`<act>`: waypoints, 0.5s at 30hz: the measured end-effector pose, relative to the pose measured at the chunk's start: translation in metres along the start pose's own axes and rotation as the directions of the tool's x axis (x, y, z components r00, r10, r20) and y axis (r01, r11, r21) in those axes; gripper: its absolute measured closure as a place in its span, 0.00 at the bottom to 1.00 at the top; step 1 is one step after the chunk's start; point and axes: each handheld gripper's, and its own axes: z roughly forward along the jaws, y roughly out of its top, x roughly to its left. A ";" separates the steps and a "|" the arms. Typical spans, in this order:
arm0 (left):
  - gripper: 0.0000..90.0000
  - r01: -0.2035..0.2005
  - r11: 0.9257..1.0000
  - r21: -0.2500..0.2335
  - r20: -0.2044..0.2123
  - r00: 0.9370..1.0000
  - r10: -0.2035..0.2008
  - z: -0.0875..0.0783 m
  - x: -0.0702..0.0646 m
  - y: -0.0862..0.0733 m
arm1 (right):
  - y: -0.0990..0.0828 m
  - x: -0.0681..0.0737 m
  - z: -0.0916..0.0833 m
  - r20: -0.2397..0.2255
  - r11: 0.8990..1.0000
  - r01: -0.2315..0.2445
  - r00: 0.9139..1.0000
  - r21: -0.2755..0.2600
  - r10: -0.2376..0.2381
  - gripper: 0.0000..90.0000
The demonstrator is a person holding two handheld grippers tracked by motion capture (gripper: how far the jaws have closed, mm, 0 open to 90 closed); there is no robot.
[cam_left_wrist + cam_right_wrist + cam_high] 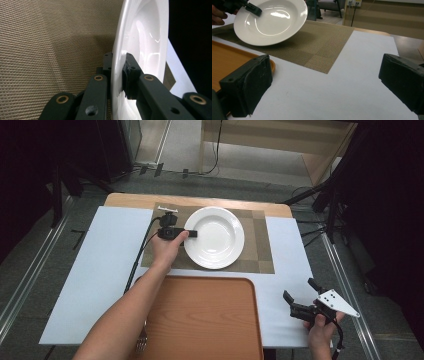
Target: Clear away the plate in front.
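A white deep plate (215,237) lies over the brown woven placemat (260,251). My left gripper (191,233) is shut on the plate's left rim, one jaw above the rim and one below. In the left gripper view the plate's rim (117,75) stands pinched between the two black jaws. From the right gripper view the plate (272,21) looks tilted, its gripped side raised off the placemat (322,50). My right gripper (300,297) stands open near the table's front right corner, nothing between its jaws.
An orange-brown tray (200,320) sits at the front middle of the white table cover (100,280), with a fork (141,342) by its left edge. A small white item (167,208) lies on the placemat's far left edge.
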 end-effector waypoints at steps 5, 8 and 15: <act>0.91 -0.004 1.000 -0.015 0.003 1.000 0.004 -0.009 -0.002 0.003 | 0.000 0.000 0.000 0.001 1.000 0.000 1.000 0.001 0.000 0.00; 0.91 -0.011 1.000 -0.022 0.017 1.000 0.011 -0.015 -0.002 0.003 | 0.000 0.000 0.000 -0.001 1.000 0.003 1.000 0.002 -0.003 0.00; 0.91 -0.014 0.999 -0.038 0.041 0.999 0.016 -0.024 -0.002 0.001 | 0.000 0.001 0.000 -0.002 1.000 0.005 1.000 0.000 -0.005 0.00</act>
